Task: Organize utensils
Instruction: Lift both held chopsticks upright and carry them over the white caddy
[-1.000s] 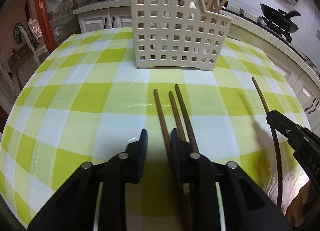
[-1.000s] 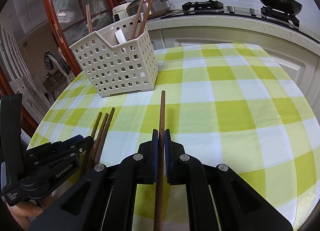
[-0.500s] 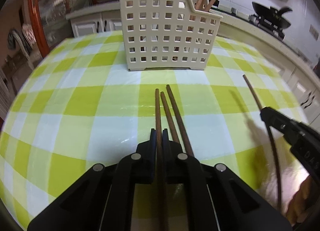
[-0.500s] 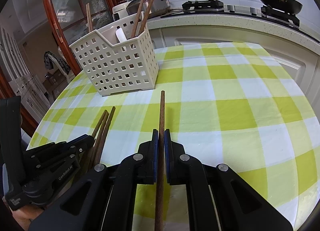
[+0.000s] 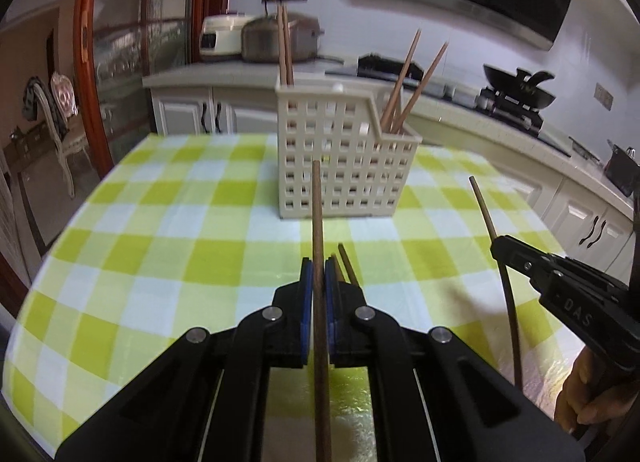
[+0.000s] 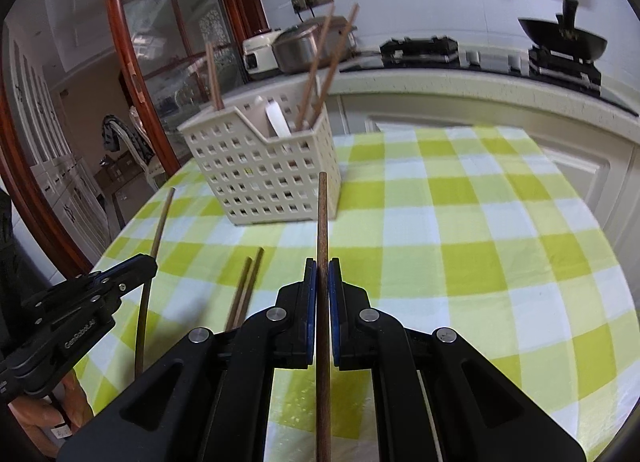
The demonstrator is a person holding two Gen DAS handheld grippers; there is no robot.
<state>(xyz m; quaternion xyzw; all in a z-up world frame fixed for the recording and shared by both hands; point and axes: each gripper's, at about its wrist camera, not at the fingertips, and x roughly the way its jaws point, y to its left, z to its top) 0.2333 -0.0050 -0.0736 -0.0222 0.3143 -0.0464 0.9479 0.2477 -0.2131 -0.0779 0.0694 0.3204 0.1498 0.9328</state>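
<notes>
- While both grippers carry a chopstick clear of the checked tablecloth (image 5: 168, 246), the white slotted caddy (image 5: 344, 166) serves as landmark; entries run left to right as the person's own sides.
- Left gripper (image 5: 319, 278): jaws pinched tight on one brown chopstick (image 5: 317, 214). Stick's long axis runs straight ahead along the fingers; in the left wrist view its tip overlaps the caddy's front wall, left of centre. Caddy lies dead ahead, near but apart.
- Between the grippers: two loose chopsticks (image 6: 246, 290) lie flat on the cloth, in front of the caddy, side by side and pointing roughly toward it. Not yet collected.
- Right gripper (image 6: 322, 282): jaws closed fully on a second chopstick (image 6: 322, 222), axis again along the fingers. In the right wrist view its tip overlaps the caddy's right front corner; caddy sits ahead and to the left.
- Caddy contents: chopsticks already standing in the low right compartment (image 5: 404, 86) and in the tall left section.
- Judgement: both sticks point at the wall, not the opening; each tip must rise above the rim and the axis tip down before release. The left gripper looks squarer to the caddy; which is nearer I cannot tell.
</notes>
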